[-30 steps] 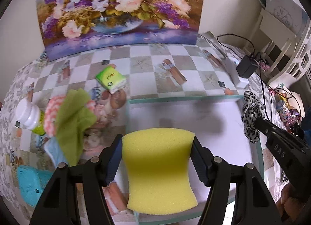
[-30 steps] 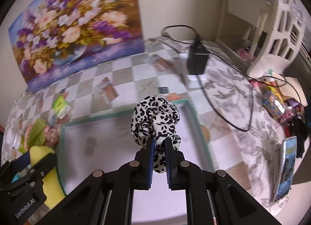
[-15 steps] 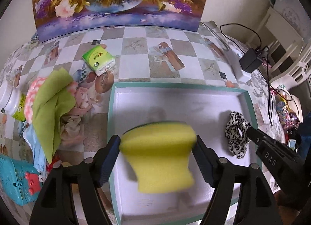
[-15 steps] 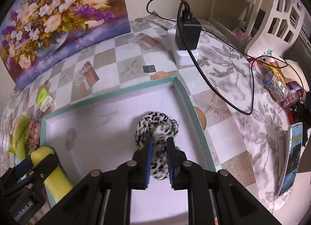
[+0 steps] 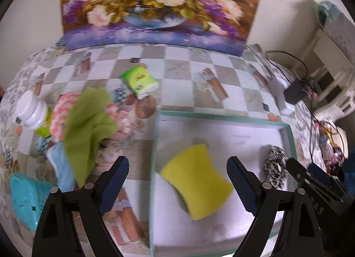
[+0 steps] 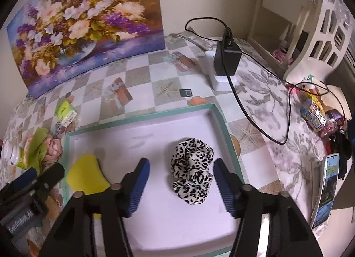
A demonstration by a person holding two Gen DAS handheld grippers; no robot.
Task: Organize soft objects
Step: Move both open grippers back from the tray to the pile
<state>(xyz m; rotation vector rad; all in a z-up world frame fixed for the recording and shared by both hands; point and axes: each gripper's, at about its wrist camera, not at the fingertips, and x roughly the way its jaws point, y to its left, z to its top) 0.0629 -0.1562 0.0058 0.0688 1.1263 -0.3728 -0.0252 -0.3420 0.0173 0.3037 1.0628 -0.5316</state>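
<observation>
Lying released in tray [image 6: 224, 123]: sponge [image 5: 196, 187], scrunchie [image 6: 192, 169].

- One tray [image 6: 224, 123], white inside with a teal rim.
- One yellow sponge [image 5: 196, 187] in it.
- One leopard scrunchie [image 6: 192, 163] in it.
- One green cloth [image 5: 86, 126] on the pile beside the tray; the pile perhaps holds three or four more soft pieces, too blurred to count.
- One green tissue pack [image 5: 139, 80].
- One white-capped bottle [image 5: 33, 110].
- One painting [image 6: 84, 23].
- One phone [image 6: 327, 190].
- Two grippers: left [image 5: 177, 181], right [image 6: 180, 183].
</observation>
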